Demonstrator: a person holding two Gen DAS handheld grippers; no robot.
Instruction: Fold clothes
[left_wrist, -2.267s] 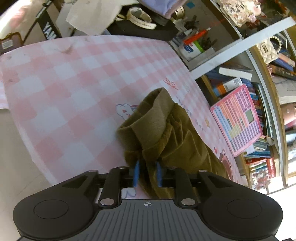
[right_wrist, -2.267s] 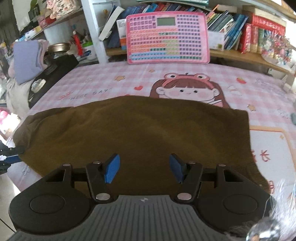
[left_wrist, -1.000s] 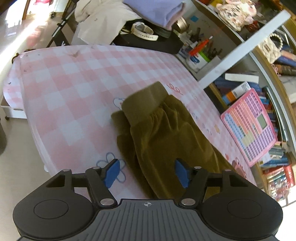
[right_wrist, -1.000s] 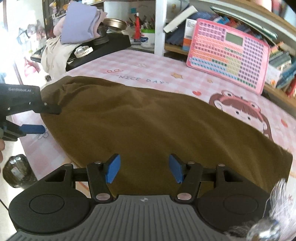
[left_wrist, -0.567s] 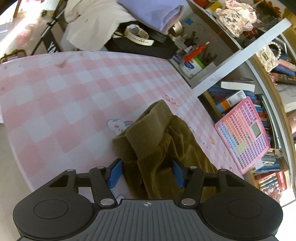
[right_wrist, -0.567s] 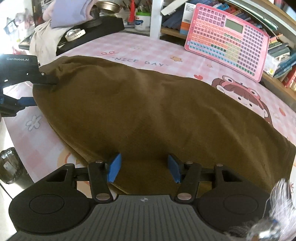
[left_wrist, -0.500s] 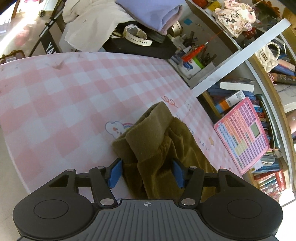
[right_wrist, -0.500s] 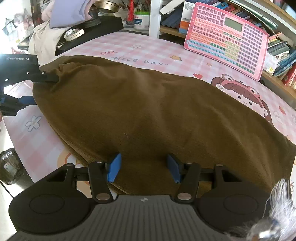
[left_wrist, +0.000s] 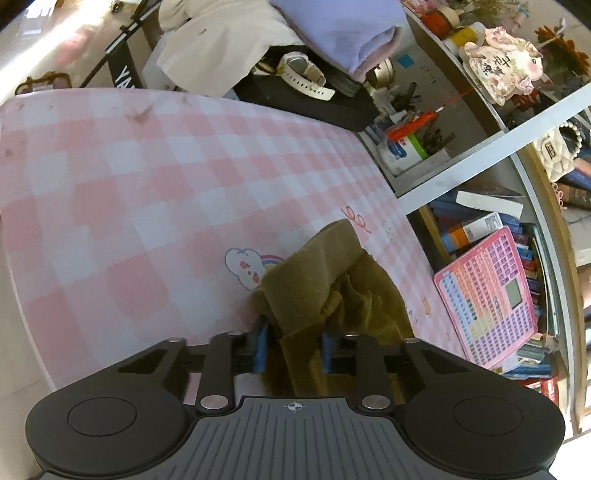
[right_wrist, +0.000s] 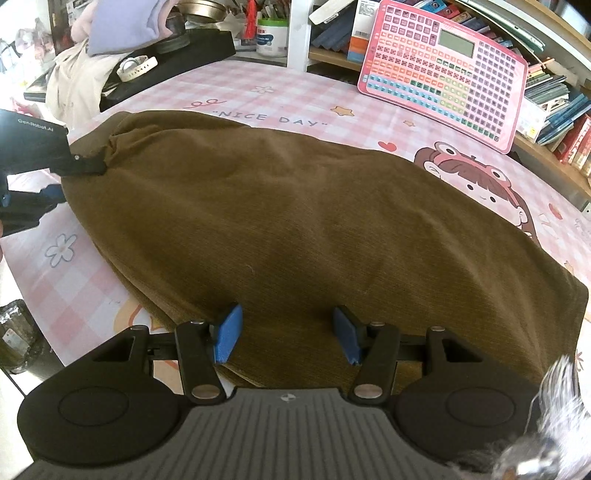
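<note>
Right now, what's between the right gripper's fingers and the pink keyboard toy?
Right wrist view: the brown garment fills most of that stretch from the right gripper, then a strip of pink checked cloth before the toy.

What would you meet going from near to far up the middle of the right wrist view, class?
Right gripper → olive-brown garment → "NICE DAY" lettering on the pink checked mat → white shelf post.
</note>
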